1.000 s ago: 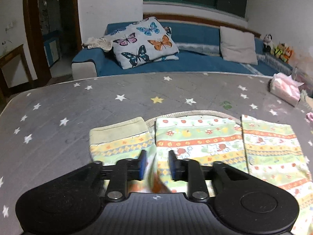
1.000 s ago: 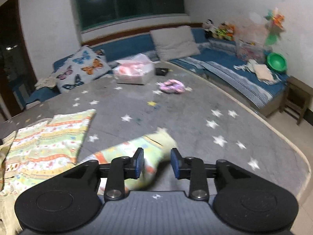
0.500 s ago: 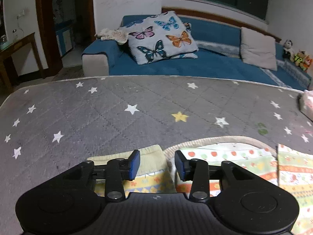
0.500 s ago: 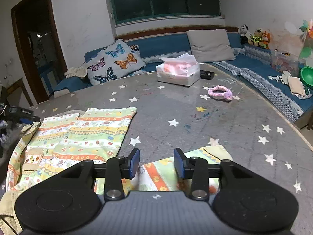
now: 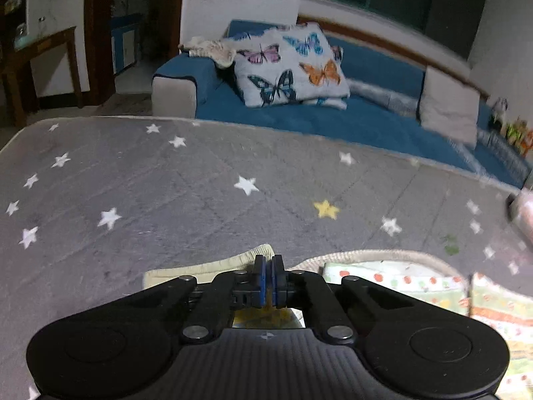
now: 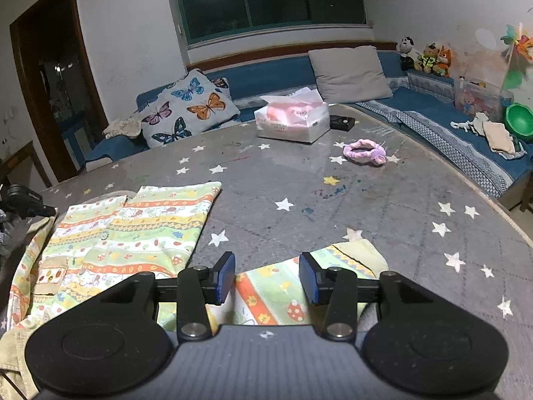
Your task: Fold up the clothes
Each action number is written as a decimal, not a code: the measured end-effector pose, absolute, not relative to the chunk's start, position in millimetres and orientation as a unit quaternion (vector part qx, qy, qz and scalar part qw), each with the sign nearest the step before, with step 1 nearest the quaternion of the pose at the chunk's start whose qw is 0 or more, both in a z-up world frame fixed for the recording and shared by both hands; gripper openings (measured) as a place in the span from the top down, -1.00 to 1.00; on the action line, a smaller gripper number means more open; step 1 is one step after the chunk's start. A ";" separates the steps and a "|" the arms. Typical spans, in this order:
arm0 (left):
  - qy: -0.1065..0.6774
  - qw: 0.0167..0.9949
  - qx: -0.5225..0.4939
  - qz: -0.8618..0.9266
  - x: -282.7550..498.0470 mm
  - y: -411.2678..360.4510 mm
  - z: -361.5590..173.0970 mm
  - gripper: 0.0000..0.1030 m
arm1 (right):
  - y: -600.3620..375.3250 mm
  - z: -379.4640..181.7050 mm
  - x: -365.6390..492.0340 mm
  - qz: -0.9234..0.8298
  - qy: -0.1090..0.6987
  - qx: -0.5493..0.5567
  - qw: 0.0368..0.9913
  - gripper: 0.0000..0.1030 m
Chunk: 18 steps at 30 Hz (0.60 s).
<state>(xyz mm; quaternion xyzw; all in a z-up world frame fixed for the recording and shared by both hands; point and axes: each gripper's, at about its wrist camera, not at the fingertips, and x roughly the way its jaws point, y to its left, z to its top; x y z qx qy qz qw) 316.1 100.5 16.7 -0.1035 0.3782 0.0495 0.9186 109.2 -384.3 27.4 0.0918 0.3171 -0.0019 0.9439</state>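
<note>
A child's patterned shirt (image 6: 133, 230) with green, yellow and orange bands lies spread on the grey star-print table (image 6: 383, 200). Its right sleeve (image 6: 293, 286) lies flat under my right gripper (image 6: 266, 278), which is open just above it. In the left wrist view the shirt's body (image 5: 416, 283) shows at the right and the left sleeve's pale yellow cuff (image 5: 213, 265) pokes out in front of my left gripper (image 5: 268, 263), whose blue pads are pressed together on the sleeve edge.
A pink tissue pack (image 6: 293, 118), a black remote (image 6: 341, 122) and a purple hair band (image 6: 364, 151) lie at the table's far side. A blue sofa (image 5: 366, 116) with a butterfly cushion (image 5: 289, 65) runs behind the table. A wooden side table (image 5: 40, 60) stands far left.
My left gripper moved left along the sleeve to its cuff and went from open to shut there. My right gripper let the right sleeve down flat and opened wider.
</note>
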 end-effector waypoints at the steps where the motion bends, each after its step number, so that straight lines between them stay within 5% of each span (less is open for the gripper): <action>1: 0.371 0.921 -0.111 0.048 309.4 104.6 21.9 0.94 | -384.4 28.5 107.3 -0.001 0.314 0.093 0.945 0.17; 18: 0.238 0.946 -0.185 0.118 72.9 203.1 88.3 0.94 | -361.6 37.6 78.5 0.035 0.296 0.093 0.950 0.15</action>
